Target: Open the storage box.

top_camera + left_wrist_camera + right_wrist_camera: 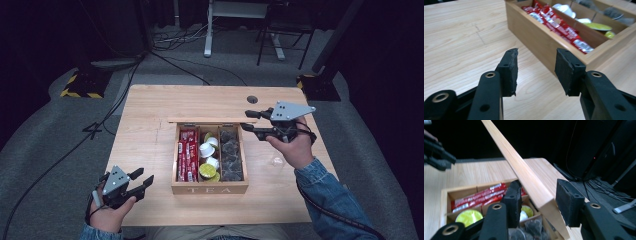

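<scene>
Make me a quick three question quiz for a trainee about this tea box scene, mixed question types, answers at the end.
1. True or false: the lid of the tea box stands open.
2. Which compartment holds the red packets? A) left B) middle C) right
3. Fill in: the right gripper has its jaws on either side of the ____.

Key
1. True. In the high view it stands raised on edge.
2. A, seen from the person's side.
3. Lid, at its free edge; whether the pads touch it cannot be told. The left gripper is open, beside the box.

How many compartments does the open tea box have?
3: the left compartment holds red packets, the middle compartment holds round cups, the right compartment holds dark pouches.
</scene>
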### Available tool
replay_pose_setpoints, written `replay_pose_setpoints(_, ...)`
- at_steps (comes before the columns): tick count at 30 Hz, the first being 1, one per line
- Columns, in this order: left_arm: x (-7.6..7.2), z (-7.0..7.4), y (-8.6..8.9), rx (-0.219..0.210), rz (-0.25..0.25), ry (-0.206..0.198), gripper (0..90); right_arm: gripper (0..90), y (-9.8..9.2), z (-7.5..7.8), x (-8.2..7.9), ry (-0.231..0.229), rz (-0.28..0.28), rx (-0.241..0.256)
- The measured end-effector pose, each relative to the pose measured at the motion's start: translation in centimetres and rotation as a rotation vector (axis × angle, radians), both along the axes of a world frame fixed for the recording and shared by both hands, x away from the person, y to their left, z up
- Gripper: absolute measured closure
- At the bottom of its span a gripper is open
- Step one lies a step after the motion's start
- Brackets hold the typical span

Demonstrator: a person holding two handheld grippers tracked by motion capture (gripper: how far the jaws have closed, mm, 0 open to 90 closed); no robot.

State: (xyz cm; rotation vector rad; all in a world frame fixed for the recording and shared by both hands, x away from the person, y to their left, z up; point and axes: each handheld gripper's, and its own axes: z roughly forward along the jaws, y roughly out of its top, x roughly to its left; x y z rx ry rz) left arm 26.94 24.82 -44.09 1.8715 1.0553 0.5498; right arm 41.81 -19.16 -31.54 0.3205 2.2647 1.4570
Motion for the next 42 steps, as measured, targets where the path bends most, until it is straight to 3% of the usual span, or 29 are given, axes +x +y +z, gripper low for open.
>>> replay_pose_setpoints(2, 0.3, -0.2, 0.1, 0.014, 0.013, 0.000, 49.9, 57.0, 0.2, 0.4, 0.8, 0.019, -0.010, 0.026)
replay_pose_setpoints(13, 2.3, -1.2, 0.7, 0.026, 0.020, 0.015, 46.6, 56.7, 0.7, 1.8, 3.1, 0.003, -0.067, 0.035)
replay_pose_setpoints(28, 4.5, -2.5, 0.6, 0.033, 0.001, 0.055, 41.2, 52.3, 1.5, 2.8, 6.7, 0.056, -0.156, 0.098)
replay_pose_setpoints(34, 5.2, -3.0, 0.8, 0.009, 0.005, 0.081, 37.6, 47.6, 2.2, 3.1, 8.7, 0.079, -0.213, 0.110)
replay_pose_setpoints(42, 5.8, -3.9, 1.0, 0.034, 0.032, 0.110, 35.1, 41.6, 3.1, 3.0, 11.1, 0.114, -0.270, 0.127)
